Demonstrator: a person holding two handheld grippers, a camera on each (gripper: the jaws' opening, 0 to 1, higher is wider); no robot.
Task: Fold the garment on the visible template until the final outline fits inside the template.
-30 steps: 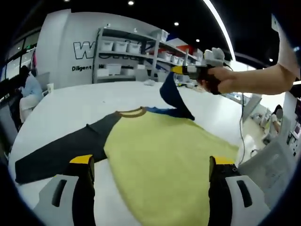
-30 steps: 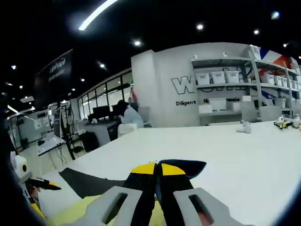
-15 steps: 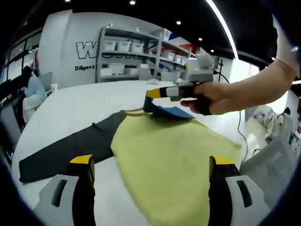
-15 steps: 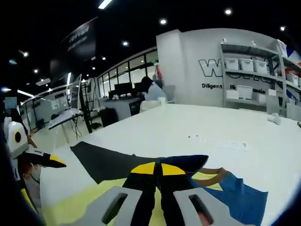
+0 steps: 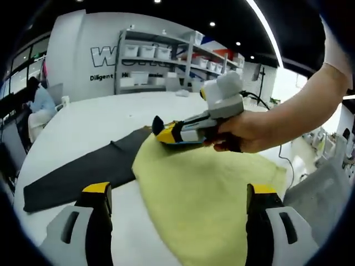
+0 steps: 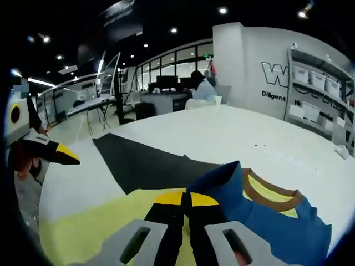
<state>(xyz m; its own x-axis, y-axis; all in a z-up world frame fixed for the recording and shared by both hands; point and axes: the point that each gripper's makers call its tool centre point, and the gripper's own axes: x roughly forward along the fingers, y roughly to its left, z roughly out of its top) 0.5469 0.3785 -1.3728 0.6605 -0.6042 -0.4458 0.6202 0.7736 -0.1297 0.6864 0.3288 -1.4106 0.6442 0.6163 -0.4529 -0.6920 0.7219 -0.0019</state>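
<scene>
A shirt lies flat on the white table [image 5: 83,119], with a yellow body [image 5: 205,194], a brown collar [image 6: 273,195] and a dark grey sleeve [image 5: 77,173] stretched out to the left. My left gripper [image 5: 178,191] hovers open over the near hem, nothing between its yellow-tipped fingers [image 5: 97,188]. A hand brings my right gripper [image 5: 166,133] low over the shirt near the collar. In the right gripper view its jaws [image 6: 186,199] are shut on the blue sleeve [image 6: 266,224], which is folded over the yellow body [image 6: 89,221]. The grey sleeve [image 6: 144,163] lies beyond it. The left gripper's tip [image 6: 58,154] shows at the left edge.
Shelving with white bins [image 5: 150,61] stands against the lettered back wall. A person sits at a desk [image 6: 201,91] past the table's far side. The table's near left edge [image 5: 16,191] drops off beside the grey sleeve. Chairs [image 5: 327,194] stand to the right.
My right gripper has come down and to the left with the blue sleeve, from raised above the table to low over the yellow body near the collar. The left gripper has stayed open and almost still.
</scene>
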